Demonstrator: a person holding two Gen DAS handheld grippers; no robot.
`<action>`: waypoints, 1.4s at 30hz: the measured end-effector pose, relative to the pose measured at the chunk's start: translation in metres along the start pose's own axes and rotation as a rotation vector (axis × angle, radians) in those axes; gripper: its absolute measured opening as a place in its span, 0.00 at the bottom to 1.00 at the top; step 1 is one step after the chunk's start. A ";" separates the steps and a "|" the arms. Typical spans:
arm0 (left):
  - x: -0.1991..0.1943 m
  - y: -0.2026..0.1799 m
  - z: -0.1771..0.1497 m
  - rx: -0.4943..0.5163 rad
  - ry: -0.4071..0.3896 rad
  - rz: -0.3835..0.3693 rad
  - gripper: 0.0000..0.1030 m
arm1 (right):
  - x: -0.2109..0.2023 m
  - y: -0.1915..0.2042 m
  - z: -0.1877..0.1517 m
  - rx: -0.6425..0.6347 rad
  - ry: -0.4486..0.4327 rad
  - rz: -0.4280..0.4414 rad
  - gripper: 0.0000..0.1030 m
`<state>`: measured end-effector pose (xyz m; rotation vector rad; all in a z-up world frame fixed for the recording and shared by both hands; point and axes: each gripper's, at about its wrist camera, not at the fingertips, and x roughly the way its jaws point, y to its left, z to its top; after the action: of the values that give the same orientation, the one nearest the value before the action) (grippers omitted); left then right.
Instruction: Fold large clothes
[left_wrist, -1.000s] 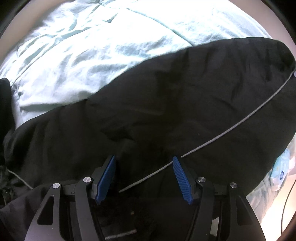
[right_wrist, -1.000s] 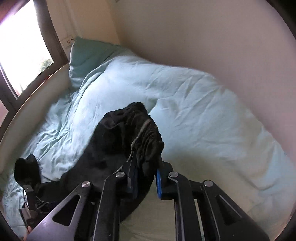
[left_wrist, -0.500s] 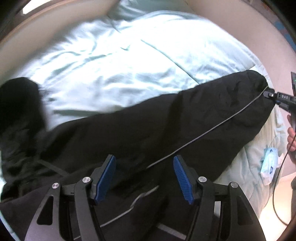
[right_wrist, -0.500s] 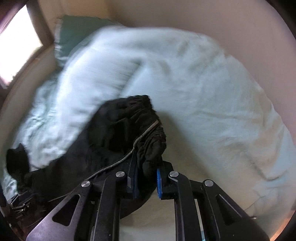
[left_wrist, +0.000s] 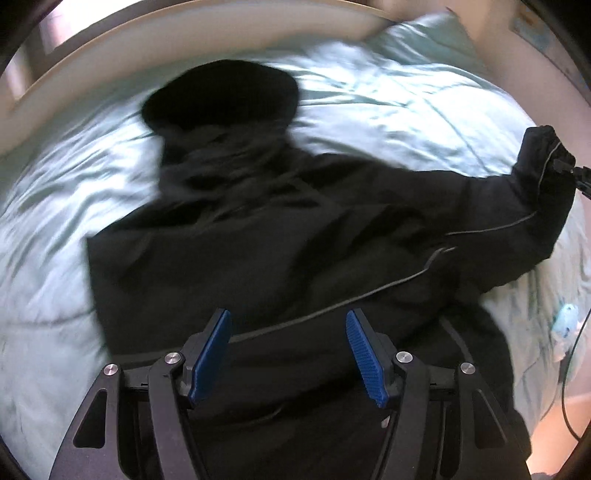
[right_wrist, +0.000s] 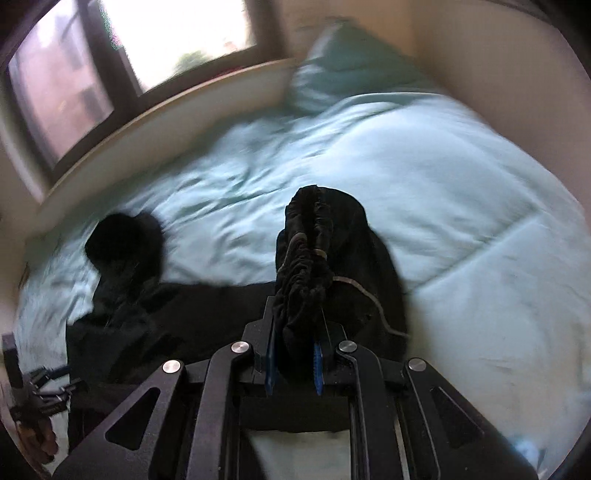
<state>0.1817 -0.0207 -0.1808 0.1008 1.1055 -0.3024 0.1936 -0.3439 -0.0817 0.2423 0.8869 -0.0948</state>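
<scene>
Now the pale-green quilted duvet (left_wrist: 388, 99) shows far more of itself vs a sec ago, w/ the black jacket (left_wrist: 258, 236) spread wide across it, hood end up by the bed's edge. Crinkly fabric, thin grey piping. Right gripper (right_wrist: 294, 360) pinches the gathered elastic cuff (right_wrist: 306, 254); left gripper (left_wrist: 288, 350) hangs spread, empty, above the hem.

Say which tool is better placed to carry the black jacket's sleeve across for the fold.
Probably the right tool: it is shut on the gathered cuff of the black jacket. The left tool hangs open above the jacket body, gripping nothing.
</scene>
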 end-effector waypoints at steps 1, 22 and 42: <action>-0.003 0.009 -0.008 -0.021 -0.001 0.010 0.64 | 0.004 0.013 -0.002 -0.021 0.012 0.016 0.16; 0.005 0.110 -0.086 -0.337 0.034 0.016 0.64 | 0.164 0.352 -0.134 -0.447 0.459 0.335 0.19; 0.047 0.102 -0.040 -0.306 0.072 -0.254 0.64 | 0.097 0.222 -0.131 -0.373 0.349 0.206 0.47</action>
<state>0.1963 0.0767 -0.2479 -0.3048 1.2257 -0.3548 0.1962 -0.0950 -0.1990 -0.0018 1.2008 0.3115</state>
